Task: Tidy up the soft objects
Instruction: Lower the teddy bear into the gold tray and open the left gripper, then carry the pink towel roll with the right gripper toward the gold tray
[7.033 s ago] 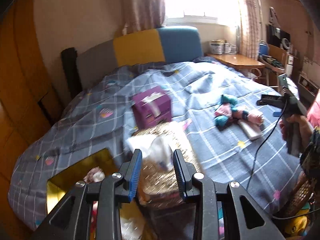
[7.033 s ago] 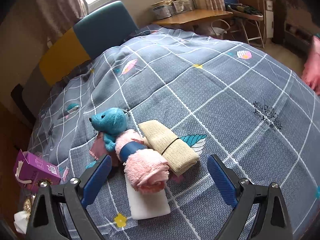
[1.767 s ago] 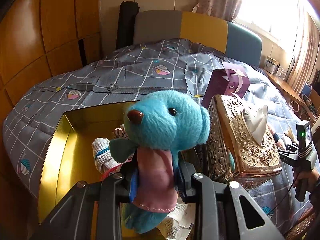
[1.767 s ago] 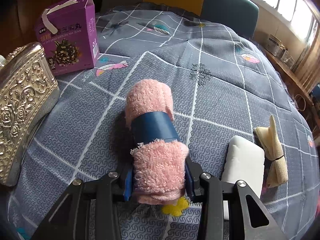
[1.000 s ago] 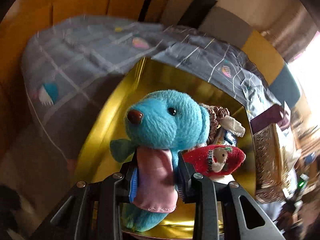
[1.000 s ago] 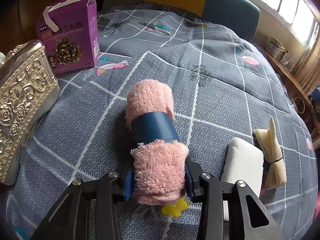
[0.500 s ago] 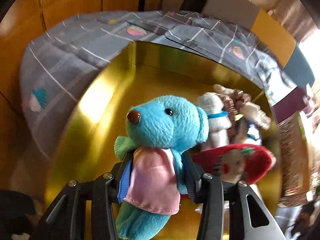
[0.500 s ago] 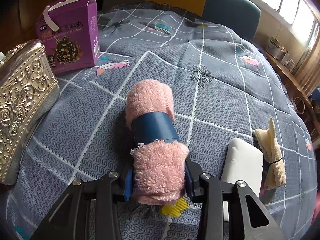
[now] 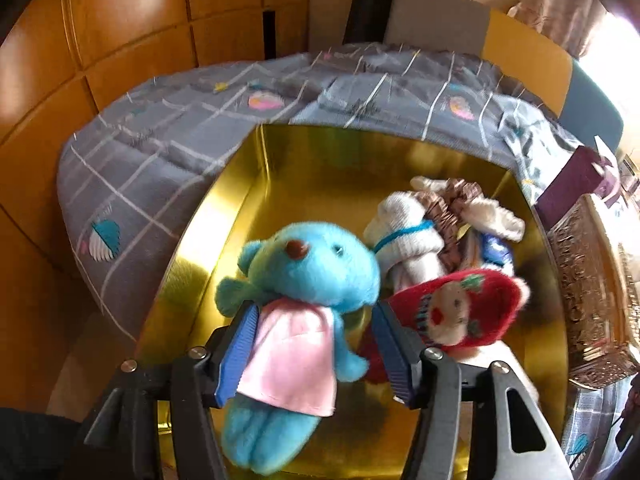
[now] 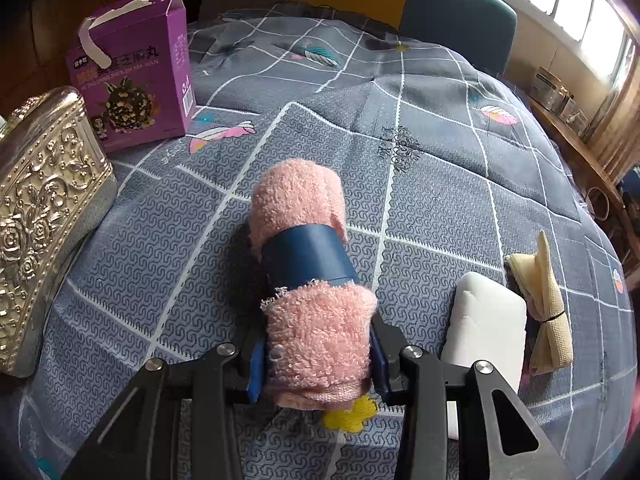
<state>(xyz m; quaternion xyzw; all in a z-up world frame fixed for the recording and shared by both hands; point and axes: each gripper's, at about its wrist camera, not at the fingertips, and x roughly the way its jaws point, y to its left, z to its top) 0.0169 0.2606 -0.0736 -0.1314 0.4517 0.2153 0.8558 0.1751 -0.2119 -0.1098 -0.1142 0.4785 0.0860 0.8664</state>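
A blue teddy bear [image 9: 316,264] in a pink dress hangs tilted between the jaws of my left gripper [image 9: 316,312], over the open gold box [image 9: 256,168]. Those jaws are opening: the left pad still brushes the dress and the right pad stands clear of the bear. White socks [image 9: 404,232] and a red Christmas sock [image 9: 460,308] lie in the box. On the bed, my right gripper [image 10: 318,344] has a rolled pink towel [image 10: 316,320] with a blue band between its pads. Its jaws are opening, and the pads still touch the roll's near end.
An ornate silver tissue box [image 10: 44,200] and a purple carton [image 10: 132,80] stand left of the towel. A white block [image 10: 484,320] and a tied beige cloth [image 10: 544,300] lie to its right on the grey checked quilt [image 10: 440,168]. A wooden wall [image 9: 120,40] lies behind the gold box.
The left jaws have spread apart and the bear has tipped to the left and sagged lower over the gold box. The right jaws have widened slightly; the towel has not moved.
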